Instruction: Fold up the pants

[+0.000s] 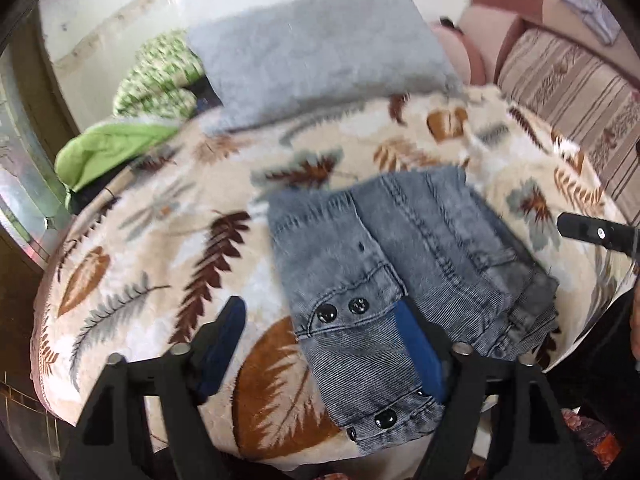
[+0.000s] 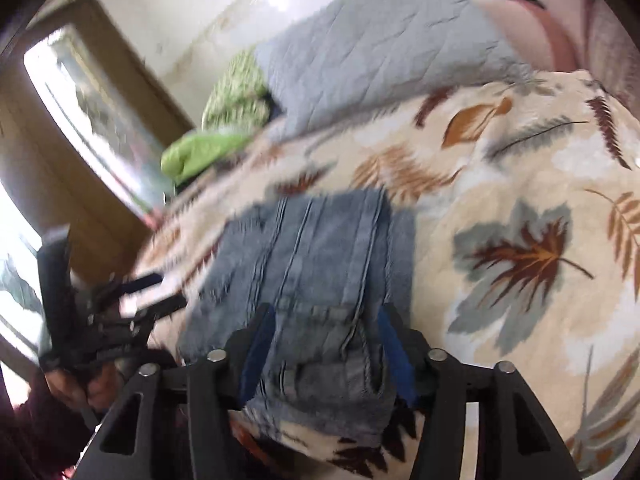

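Observation:
Grey denim pants [image 1: 400,256] lie folded into a compact stack on a leaf-patterned blanket [image 1: 160,240]; black buttons show near the front edge. My left gripper [image 1: 320,344] is open, its blue-padded fingers spread above the near end of the pants, holding nothing. In the right wrist view the pants [image 2: 312,264] lie straight ahead, and my right gripper [image 2: 324,344] is open with the near end of the stack between its fingers. The left gripper shows blurred in the right wrist view [image 2: 120,312]. The right gripper's tip shows at the right edge of the left wrist view [image 1: 592,232].
A grey pillow [image 1: 320,60] lies at the back of the bed, with green patterned bedding [image 1: 156,72] to its left. A striped sofa [image 1: 568,92] stands at the right. A window [image 2: 80,92] and a wall are on the left.

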A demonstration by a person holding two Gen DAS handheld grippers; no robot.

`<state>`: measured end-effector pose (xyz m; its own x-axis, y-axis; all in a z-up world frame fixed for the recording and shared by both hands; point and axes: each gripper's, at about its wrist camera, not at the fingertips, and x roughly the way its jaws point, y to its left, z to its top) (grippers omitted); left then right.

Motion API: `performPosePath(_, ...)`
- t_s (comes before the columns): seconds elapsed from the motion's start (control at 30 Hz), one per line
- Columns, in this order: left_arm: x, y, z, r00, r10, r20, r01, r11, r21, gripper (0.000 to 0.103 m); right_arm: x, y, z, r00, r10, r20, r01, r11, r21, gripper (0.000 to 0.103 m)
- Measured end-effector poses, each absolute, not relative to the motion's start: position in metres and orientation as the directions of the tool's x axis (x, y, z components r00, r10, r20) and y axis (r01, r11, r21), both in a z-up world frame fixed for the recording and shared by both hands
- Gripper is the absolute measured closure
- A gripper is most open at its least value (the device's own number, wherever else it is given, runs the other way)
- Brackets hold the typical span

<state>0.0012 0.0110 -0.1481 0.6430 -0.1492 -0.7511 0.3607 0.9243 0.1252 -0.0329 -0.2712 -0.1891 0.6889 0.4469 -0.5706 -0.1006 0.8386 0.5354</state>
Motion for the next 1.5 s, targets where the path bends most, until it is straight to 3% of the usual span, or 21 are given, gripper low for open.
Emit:
performPosePath(0.23, -0.015, 0.009, -0.125, 0.745, -0.124, -0.656, 0.314, 0.932, 0.18, 0.013, -0.035, -0.261, -0.177, 0.73, 0.435, -0.527, -0.14, 0.85, 0.508, 0.042)
performPosePath(0.37, -0.01, 0.012, -0.124, 0.738, -0.104, -0.667, 0.289, 0.941, 0.173, 0.013, -0.03, -0.253, -0.181, 0.706, 0.428, -0.564, -0.139, 0.865, 0.483, 0.042)
performPosePath(1.5, 0.008, 0.021, -0.161, 0.666, -0.029, -0.745, 0.245, 0.952, 0.182, 0.013, -0.018, -0.251, -0.199, 0.672, 0.425, -0.606, -0.1, 0.863, 0.495, 0.042)
